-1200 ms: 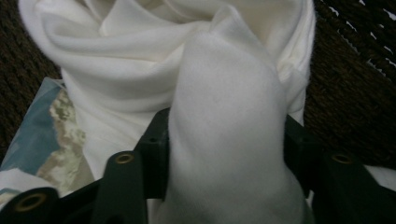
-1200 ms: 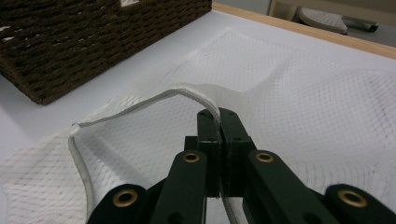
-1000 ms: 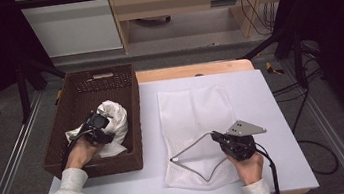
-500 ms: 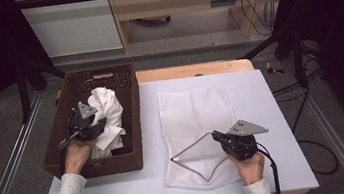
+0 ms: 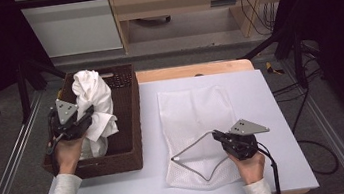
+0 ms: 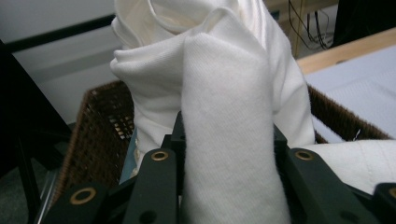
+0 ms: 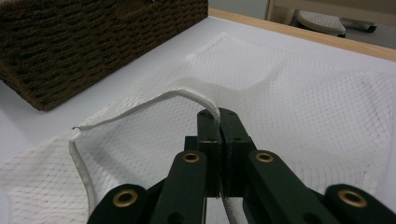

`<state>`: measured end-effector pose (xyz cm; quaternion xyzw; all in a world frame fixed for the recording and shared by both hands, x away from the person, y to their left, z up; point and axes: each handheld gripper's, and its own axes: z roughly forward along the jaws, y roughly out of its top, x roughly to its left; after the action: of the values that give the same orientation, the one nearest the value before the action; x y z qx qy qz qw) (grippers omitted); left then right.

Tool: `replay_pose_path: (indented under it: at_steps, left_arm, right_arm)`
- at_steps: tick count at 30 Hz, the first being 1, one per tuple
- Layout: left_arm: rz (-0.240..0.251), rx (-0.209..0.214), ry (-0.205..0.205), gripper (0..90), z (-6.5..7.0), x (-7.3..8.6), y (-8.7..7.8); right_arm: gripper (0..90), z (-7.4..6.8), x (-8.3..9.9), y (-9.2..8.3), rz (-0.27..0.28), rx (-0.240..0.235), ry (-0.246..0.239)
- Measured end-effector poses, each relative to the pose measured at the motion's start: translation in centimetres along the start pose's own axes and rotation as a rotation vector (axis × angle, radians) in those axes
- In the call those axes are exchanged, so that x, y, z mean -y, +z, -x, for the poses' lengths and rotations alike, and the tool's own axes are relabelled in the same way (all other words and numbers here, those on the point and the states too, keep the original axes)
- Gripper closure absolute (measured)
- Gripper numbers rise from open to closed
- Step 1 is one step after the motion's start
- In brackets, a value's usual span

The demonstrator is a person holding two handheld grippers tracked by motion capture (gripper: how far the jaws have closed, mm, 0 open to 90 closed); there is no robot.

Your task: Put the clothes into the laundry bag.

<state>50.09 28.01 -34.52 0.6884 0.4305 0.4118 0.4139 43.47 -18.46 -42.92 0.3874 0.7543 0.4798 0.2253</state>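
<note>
White cloth (image 5: 93, 99) in left hand-held gripper (image 5: 85, 117).

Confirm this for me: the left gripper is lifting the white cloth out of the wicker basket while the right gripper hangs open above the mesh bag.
One thing is wrong: the right gripper is not open. The right gripper view shows its jaws shut on the mesh bag's rim, holding the mouth up. The rest stands: the left gripper lifts the white cloth from the wicker basket.

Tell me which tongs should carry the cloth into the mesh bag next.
Left. The left tongs are shut on the white cloth, lifted above the basket. The right tongs pinch the rim of the mesh bag, holding its mouth up, so they look best left there.
</note>
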Motion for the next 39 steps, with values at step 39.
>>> replay_pose_path:
  at_steps: [39]
  left_arm:
    - [0.494,0.08,-0.091,66.0,1.1,-12.7,-13.2]
  right_arm:
    - [88.6,0.2,-0.2,-0.1,0.017,0.004,0.013]
